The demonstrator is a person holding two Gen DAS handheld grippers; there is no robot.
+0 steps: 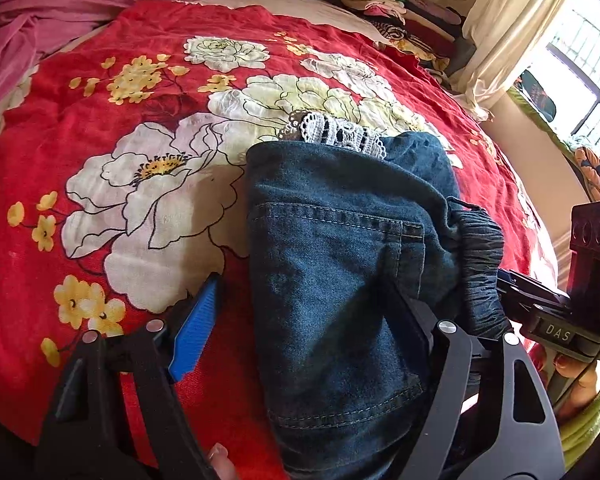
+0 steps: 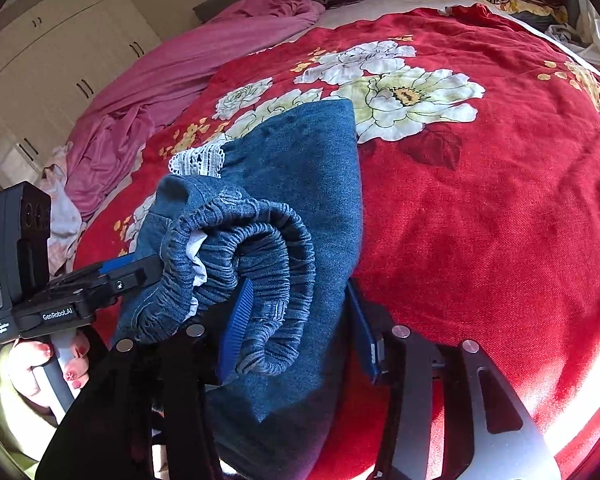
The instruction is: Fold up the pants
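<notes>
A: Left tongs [image 1: 312, 320] first: spread wide, pants [image 1: 340, 260] lying between the fingers, one blue pad [image 1: 196, 332] clear of the denim on bare cover. Not pinching as far as I can see; the other finger is under cloth.

B: Right tongs [image 2: 300, 324]?

A: Also spread, blue pads either side of the bundle. One pad sits inside the curl of the waistband [image 2: 256, 264], the other just outside the denim edge. No pinch visible.

B: Progress?

A: Late, I'd judge. Pants are doubled into a compact stack straight ahead of both tongs, on the bedspread [image 1: 100, 200]. Waistband end is bunched and curled, not flat, so tidying or a last fold may remain.

B: Materials?

A: Mid-blue denim, visible topstitching and a pocket seam, gathered elastic waistband, white lace trim [image 1: 340, 136] poking out at the far end. Soft, floppy stack, rounded folds.

B: Around it?

A: Red floral bedspread, slightly wrinkled. Pink sheet [image 2: 172, 80] far left, clothes pile [image 1: 404, 12] beyond.
</notes>
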